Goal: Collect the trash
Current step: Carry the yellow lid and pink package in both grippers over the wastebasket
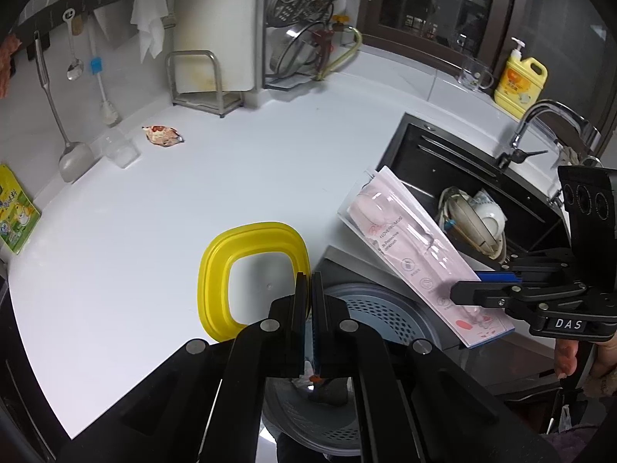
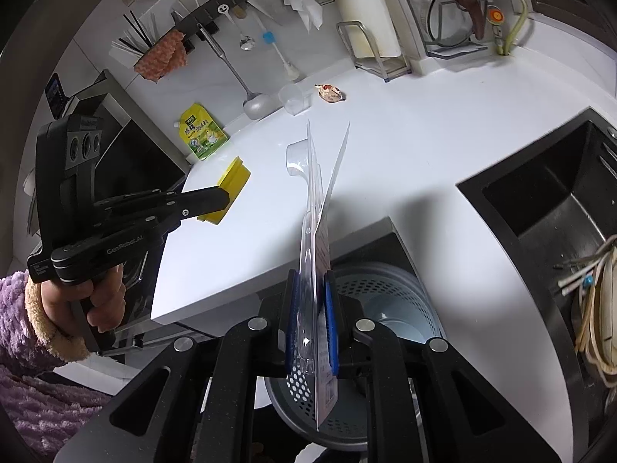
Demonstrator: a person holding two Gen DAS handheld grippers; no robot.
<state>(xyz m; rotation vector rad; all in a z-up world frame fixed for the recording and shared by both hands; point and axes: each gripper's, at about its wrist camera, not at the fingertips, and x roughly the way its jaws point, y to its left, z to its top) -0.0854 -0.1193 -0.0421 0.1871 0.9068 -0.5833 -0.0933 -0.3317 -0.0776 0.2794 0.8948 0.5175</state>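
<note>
My left gripper (image 1: 309, 285) is shut on the rim of a yellow lid (image 1: 216, 270), holding it by the counter's front edge; it shows in the right wrist view (image 2: 225, 198) with the lid (image 2: 231, 185) edge-on. My right gripper (image 2: 311, 289) is shut on a pink toothbrush blister pack (image 2: 320, 208), held over a grey perforated trash basket (image 2: 385, 301). The pack (image 1: 408, 254) and right gripper (image 1: 468, 285) show in the left wrist view above the basket (image 1: 370, 305). A crumpled snack wrapper (image 1: 162, 135) lies far back on the counter.
A dark sink (image 1: 462, 177) with dishes is at right, with a faucet (image 1: 540, 123) and yellow soap bottle (image 1: 520, 81). A clear cup (image 1: 121, 150), green pouch (image 1: 15, 212), hanging utensils, a cutting board rack (image 1: 204, 77) and a dish rack (image 1: 308, 31) line the back.
</note>
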